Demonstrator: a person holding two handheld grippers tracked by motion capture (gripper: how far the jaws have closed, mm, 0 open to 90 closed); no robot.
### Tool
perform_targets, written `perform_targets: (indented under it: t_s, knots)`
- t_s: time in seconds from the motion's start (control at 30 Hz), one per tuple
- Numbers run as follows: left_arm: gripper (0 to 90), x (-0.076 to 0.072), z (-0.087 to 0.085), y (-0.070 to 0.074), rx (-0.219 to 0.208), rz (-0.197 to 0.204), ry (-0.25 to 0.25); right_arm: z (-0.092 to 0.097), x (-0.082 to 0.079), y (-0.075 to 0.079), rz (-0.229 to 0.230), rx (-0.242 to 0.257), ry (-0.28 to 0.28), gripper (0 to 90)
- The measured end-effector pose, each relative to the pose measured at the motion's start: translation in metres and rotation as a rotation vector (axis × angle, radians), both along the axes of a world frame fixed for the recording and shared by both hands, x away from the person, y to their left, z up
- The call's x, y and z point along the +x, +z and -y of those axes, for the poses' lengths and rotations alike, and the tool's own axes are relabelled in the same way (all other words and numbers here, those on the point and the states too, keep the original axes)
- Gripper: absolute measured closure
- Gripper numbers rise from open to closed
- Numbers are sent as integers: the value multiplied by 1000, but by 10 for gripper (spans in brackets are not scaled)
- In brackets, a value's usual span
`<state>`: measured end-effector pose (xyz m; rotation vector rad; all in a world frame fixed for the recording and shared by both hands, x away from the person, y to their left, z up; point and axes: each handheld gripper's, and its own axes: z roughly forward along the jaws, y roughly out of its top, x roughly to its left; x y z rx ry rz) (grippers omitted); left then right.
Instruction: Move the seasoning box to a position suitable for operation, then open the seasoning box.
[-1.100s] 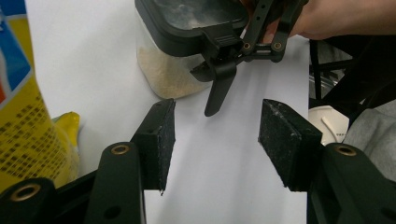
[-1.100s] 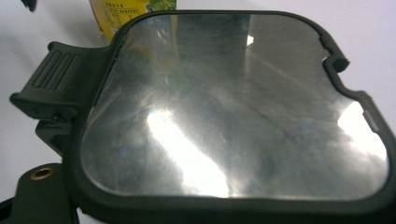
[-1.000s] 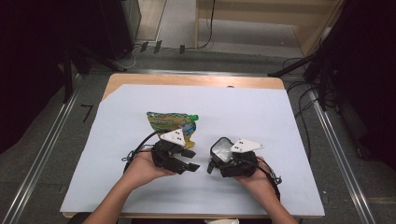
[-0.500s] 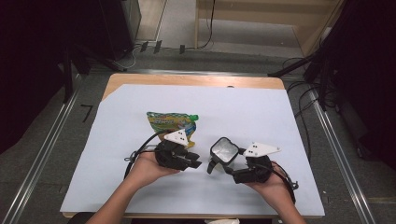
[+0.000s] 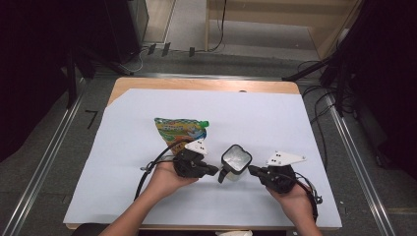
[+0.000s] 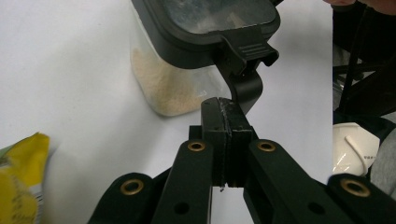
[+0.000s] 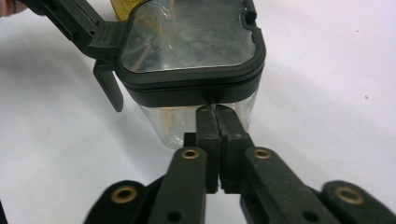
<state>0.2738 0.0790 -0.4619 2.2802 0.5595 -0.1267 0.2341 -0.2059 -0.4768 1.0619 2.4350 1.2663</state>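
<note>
A clear container (image 5: 236,160) with a black lid stands on the white sheet between my two grippers. It holds some pale powder (image 6: 163,88), and its black latch (image 6: 243,70) hangs loose at the lid's edge. My left gripper (image 5: 215,171) has just closed with nothing between its pads, and its tips (image 6: 224,105) reach the latch. My right gripper (image 5: 251,169) has also just closed on nothing; its tips (image 7: 215,112) sit at the lid's rim (image 7: 187,88). Behind the left hand lies a yellow-green snack pouch (image 5: 179,130).
The white sheet (image 5: 295,123) covers a wooden table (image 5: 196,84) with metal rails on both sides. Cables trail from both grippers. A white face mask (image 6: 350,147) lies off the table's near side. The pouch's corner (image 6: 18,177) is close to the left gripper.
The right hand has drawn back to the right, off the container. Both grippers' jaws have closed. The left gripper has edged toward the container's latch.
</note>
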Motion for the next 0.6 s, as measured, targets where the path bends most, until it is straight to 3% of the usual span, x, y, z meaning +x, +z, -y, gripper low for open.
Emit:
perform_targets:
  t_s: [0.17, 0.6]
  knots:
    - [900, 1, 6, -5, 13, -15, 9, 0, 2, 0, -40, 11, -12, 900]
    - [900, -5, 18, -10, 14, 10, 10, 0, 6, 0, -20, -2, -18, 900]
